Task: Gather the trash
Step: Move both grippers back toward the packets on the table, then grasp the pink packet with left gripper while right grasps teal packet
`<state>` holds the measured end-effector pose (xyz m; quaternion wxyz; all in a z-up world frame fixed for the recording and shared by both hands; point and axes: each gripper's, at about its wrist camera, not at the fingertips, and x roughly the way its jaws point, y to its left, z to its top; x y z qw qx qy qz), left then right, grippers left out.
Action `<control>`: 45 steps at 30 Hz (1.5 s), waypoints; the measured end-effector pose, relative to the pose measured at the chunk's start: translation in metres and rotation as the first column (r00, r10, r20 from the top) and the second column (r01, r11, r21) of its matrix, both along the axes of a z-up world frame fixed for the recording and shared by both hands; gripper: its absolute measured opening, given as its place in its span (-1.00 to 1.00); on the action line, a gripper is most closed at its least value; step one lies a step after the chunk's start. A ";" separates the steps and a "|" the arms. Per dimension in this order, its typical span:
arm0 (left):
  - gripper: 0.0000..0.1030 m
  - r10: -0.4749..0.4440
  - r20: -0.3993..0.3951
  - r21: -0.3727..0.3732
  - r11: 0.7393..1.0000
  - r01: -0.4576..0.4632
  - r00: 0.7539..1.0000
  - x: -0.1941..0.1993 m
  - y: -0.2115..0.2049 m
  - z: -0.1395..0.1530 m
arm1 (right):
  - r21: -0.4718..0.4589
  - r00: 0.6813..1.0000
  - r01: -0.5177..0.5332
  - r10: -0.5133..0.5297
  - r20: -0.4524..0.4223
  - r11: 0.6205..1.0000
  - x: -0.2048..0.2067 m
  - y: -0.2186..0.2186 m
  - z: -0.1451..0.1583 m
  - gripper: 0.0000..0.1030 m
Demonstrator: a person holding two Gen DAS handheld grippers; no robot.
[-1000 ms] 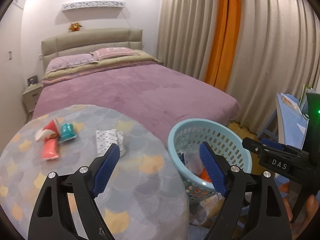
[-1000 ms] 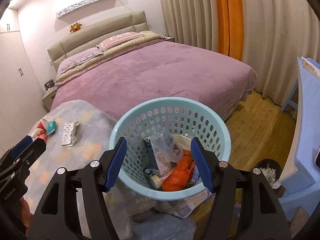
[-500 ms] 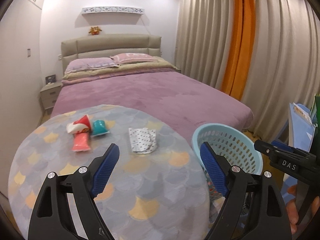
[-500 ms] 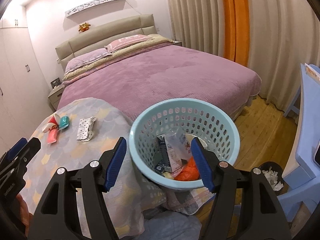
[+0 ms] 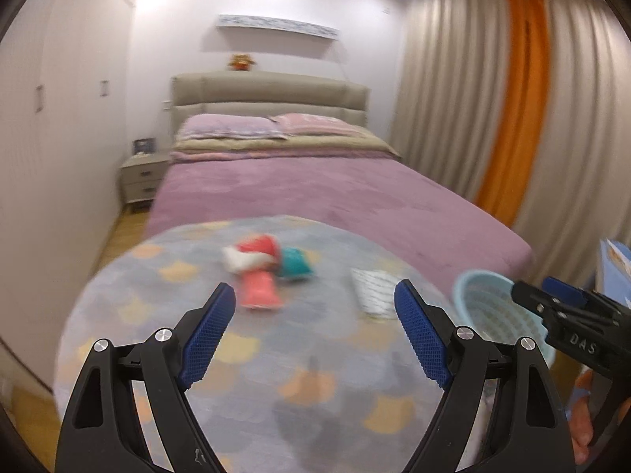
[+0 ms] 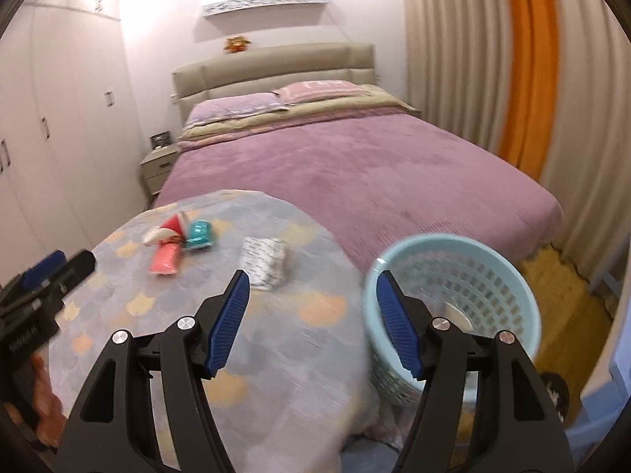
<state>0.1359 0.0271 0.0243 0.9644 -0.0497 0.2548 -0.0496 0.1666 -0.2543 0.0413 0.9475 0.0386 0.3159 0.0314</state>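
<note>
On the round table (image 5: pixel 244 358) (image 6: pixel 276 339) lie a pink packet (image 5: pixel 258 289) (image 6: pixel 165 260), a red and white wrapper (image 5: pixel 252 254) (image 6: pixel 167 229), a teal wrapper (image 5: pixel 295 264) (image 6: pixel 200 234) and a white spotted packet (image 5: pixel 372 289) (image 6: pixel 263 262). My left gripper (image 5: pixel 313 333) is open and empty above the table, short of the trash. My right gripper (image 6: pixel 311 321) is open and empty over the table's right edge, beside the light blue basket (image 6: pixel 485 272) (image 5: pixel 489 307). The views are blurred.
A bed with a purple cover (image 6: pixel 355 157) stands behind the table. Curtains (image 6: pixel 512 59) hang at the right. A nightstand (image 5: pixel 142 179) and white cupboards (image 6: pixel 39 138) are at the left. Wooden floor (image 6: pixel 560 307) shows right of the basket.
Both grippers have swung left and tilted up, away from the basket toward the table. The trash on the table now sits nearer the middle of both views. Both stay open.
</note>
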 end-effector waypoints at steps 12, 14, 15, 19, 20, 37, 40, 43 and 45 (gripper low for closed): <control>0.57 0.006 -0.128 -0.105 0.994 -0.019 0.992 0.068 0.087 -0.025 | -0.046 0.986 -0.169 0.169 0.005 0.985 0.062 0.096 -0.002 0.23; 0.57 -0.020 -0.169 -0.123 0.992 0.000 0.985 0.085 0.084 -0.038 | -0.060 0.985 -0.174 0.175 0.000 0.983 0.075 0.104 -0.007 0.23; 0.57 -0.035 -0.189 -0.124 0.992 0.011 0.981 0.095 0.081 -0.046 | -0.062 0.984 -0.177 0.177 -0.002 0.982 0.079 0.105 -0.009 0.23; 0.54 -0.053 -0.252 -0.110 0.994 0.026 0.966 0.124 0.066 -0.073 | -0.076 0.983 -0.181 0.181 -0.014 0.980 0.103 0.115 -0.018 0.22; 0.54 -0.058 -0.269 -0.107 0.994 0.030 0.961 0.133 0.061 -0.081 | -0.080 0.982 -0.188 0.188 -0.015 0.979 0.109 0.117 -0.020 0.22; -0.29 -0.079 -0.343 -0.101 0.994 0.046 0.936 0.152 0.056 -0.117 | -0.053 0.946 -0.295 0.284 -0.157 0.954 0.183 0.153 -0.072 0.11; -0.29 -0.061 -0.337 -0.142 0.990 0.013 0.939 0.146 0.072 -0.116 | 0.004 0.933 -0.309 0.304 -0.192 0.951 0.193 0.155 -0.081 0.10; -0.29 -0.036 -0.323 -0.166 0.986 -0.019 0.946 0.143 0.081 -0.112 | 0.026 0.926 -0.316 0.314 -0.210 0.948 0.197 0.160 -0.088 0.10; -0.29 -0.020 -0.316 -0.165 0.986 -0.034 0.949 0.143 0.084 -0.110 | 0.027 0.922 -0.320 0.318 -0.221 0.947 0.200 0.164 -0.092 0.10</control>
